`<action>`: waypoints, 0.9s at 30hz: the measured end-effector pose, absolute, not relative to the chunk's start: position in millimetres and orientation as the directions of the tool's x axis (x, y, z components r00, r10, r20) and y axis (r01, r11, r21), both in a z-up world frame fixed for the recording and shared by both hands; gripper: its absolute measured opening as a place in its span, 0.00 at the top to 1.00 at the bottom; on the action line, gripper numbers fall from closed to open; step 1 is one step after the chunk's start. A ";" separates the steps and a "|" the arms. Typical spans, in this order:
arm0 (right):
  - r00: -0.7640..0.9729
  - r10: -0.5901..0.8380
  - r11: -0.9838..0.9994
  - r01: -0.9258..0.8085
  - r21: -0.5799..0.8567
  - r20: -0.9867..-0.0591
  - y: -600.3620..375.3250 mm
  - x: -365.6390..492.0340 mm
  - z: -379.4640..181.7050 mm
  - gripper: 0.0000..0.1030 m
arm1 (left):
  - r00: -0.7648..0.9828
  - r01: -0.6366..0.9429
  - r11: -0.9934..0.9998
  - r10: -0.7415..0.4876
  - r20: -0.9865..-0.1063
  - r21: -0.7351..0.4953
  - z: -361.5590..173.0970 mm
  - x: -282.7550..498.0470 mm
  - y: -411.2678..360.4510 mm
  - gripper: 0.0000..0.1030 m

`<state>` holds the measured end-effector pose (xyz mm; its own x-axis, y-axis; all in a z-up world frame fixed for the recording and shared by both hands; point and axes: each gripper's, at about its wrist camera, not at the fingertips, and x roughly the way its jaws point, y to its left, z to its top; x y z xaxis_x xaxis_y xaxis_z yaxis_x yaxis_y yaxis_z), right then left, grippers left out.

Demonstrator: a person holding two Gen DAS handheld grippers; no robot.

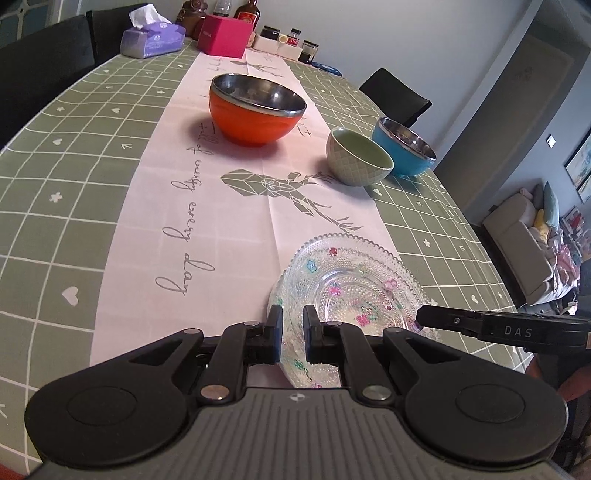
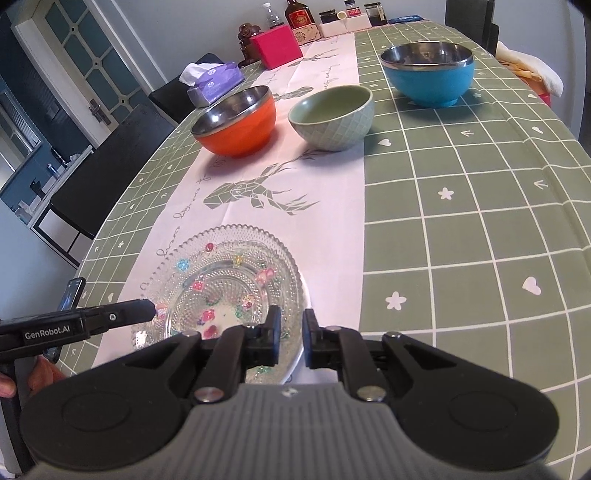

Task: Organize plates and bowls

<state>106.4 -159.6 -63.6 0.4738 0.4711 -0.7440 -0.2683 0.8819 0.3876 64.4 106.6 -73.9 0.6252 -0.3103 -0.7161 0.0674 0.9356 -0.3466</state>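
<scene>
A clear glass plate (image 1: 354, 284) with coloured flower dots lies on the pink runner at the near end of the table; it also shows in the right wrist view (image 2: 229, 280). My left gripper (image 1: 292, 332) is shut on the plate's near left rim. My right gripper (image 2: 289, 332) is shut on the plate's right rim, and shows in the left wrist view (image 1: 419, 323) at the plate's right edge. Farther up the table stand an orange bowl (image 1: 255, 122), a pale green bowl (image 1: 358, 157) and a blue bowl (image 1: 404, 147), each upright and apart from the plate.
The table has a green checked cloth (image 2: 461, 221) with a pink runner (image 1: 177, 206). At the far end are a tissue pack (image 1: 151, 37), a pink box (image 1: 225, 35), bottles and jars. Black chairs (image 2: 107, 158) stand along both sides.
</scene>
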 end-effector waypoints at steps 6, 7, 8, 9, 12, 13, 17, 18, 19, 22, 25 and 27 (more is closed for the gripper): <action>0.468 0.477 0.879 -0.269 0.395 -0.744 -159.7 106.4 -63.4 0.87 | 0.630 0.059 0.935 -0.307 -0.713 -0.350 -73.1 65.0 109.2 0.87; 0.465 0.483 0.876 -0.268 0.402 -0.742 -160.2 106.7 -63.5 0.86 | 0.632 0.057 0.932 -0.311 -0.710 -0.357 -72.8 64.8 110.3 0.87; 0.463 0.493 0.870 -0.267 0.414 -0.737 -161.0 106.9 -63.2 0.82 | 0.636 0.055 0.929 -0.315 -0.704 -0.365 -72.2 64.5 111.7 0.87; 0.460 0.501 0.866 -0.268 0.423 -0.733 -161.3 106.9 -62.9 0.79 | 0.641 0.055 0.927 -0.319 -0.699 -0.372 -71.5 64.4 112.8 0.87; 0.465 0.507 0.862 -0.268 0.430 -0.726 -161.3 106.9 -61.6 0.76 | 0.654 0.050 0.924 -0.316 -0.687 -0.378 -68.8 63.6 114.9 0.87; 0.469 0.509 0.861 -0.265 0.435 -0.722 -162.3 107.3 -60.9 0.76 | 0.655 0.043 0.926 -0.310 -0.690 -0.375 -68.8 63.9 115.8 0.85; 0.486 0.499 0.864 -0.213 0.457 -0.718 -170.4 110.1 -61.9 0.57 | 0.628 0.000 0.918 -0.309 -0.714 -0.397 -75.7 67.8 122.5 0.60; 0.476 0.503 0.860 -0.192 0.474 -0.721 -173.3 112.0 -64.2 0.54 | 0.616 -0.009 0.907 -0.327 -0.717 -0.421 -78.8 68.8 124.9 0.57; 0.459 0.512 0.853 -0.171 0.493 -0.726 -175.4 113.9 -67.4 0.54 | 0.605 -0.017 0.893 -0.348 -0.716 -0.450 -81.7 69.5 127.1 0.53; 0.413 0.531 0.837 -0.120 0.534 -0.740 -178.5 117.7 -76.8 0.54 | 0.570 -0.044 0.855 -0.403 -0.716 -0.517 -89.6 71.6 131.5 0.51; 0.387 0.560 0.815 -0.099 0.570 -0.733 -179.7 118.3 -81.3 0.55 | 0.535 -0.075 0.839 -0.422 -0.732 -0.539 -97.5 73.4 132.8 0.51; 0.373 0.579 0.801 -0.092 0.592 -0.725 -179.6 118.0 -83.1 0.55 | 0.524 -0.068 0.833 -0.438 -0.730 -0.549 -99.1 73.0 131.0 0.51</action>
<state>118.0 -179.6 -83.1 0.3731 0.5788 -0.7251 -0.0918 0.8008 0.5919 73.0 131.0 -99.1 0.5237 -0.4385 -0.7304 -0.0678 0.8332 -0.5488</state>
